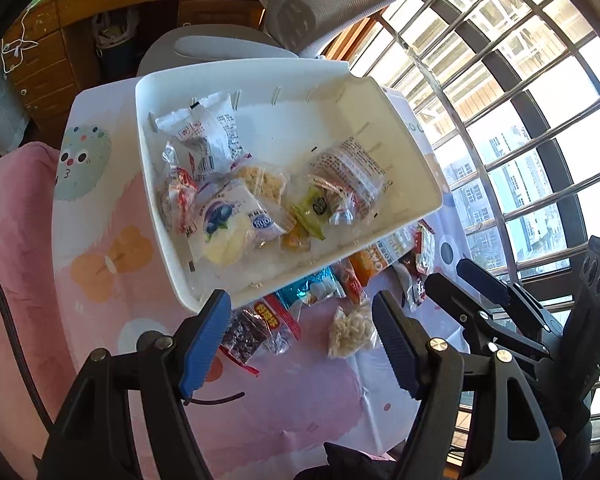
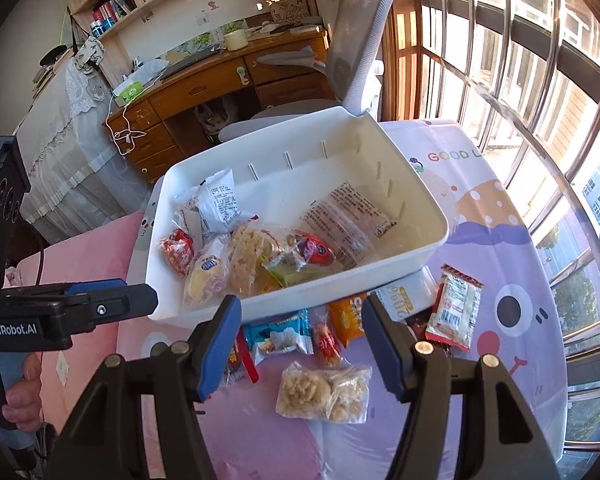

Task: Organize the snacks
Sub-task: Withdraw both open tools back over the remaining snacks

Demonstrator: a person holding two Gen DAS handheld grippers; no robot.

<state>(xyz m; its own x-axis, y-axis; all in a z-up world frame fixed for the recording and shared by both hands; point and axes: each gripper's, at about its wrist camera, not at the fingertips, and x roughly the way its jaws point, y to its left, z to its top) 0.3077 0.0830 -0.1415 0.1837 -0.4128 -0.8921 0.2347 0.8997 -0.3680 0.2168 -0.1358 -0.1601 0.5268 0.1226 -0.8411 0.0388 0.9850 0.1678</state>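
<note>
A white plastic bin (image 1: 400,152) (image 2: 420,204) sits on the table and holds several wrapped snacks, among them a blueberry packet (image 1: 224,220) and a clear printed bag (image 2: 348,216). Loose snacks lie on the cloth in front of it: a clear bag of puffed pieces (image 2: 324,392) (image 1: 350,332), a blue packet (image 2: 278,336), an orange packet (image 2: 346,316) and a red-and-white packet (image 2: 454,308). My left gripper (image 1: 300,316) is open and empty above the loose snacks. My right gripper (image 2: 300,320) is open and empty, just behind the puffed bag. The left gripper also shows in the right wrist view (image 2: 112,300).
A patterned pink and purple cloth (image 2: 500,240) covers the table. A grey office chair (image 2: 356,40) stands behind the bin, with a wooden desk (image 2: 204,84) beyond. Barred windows (image 2: 520,80) run along the right. The right gripper's body shows in the left wrist view (image 1: 500,300).
</note>
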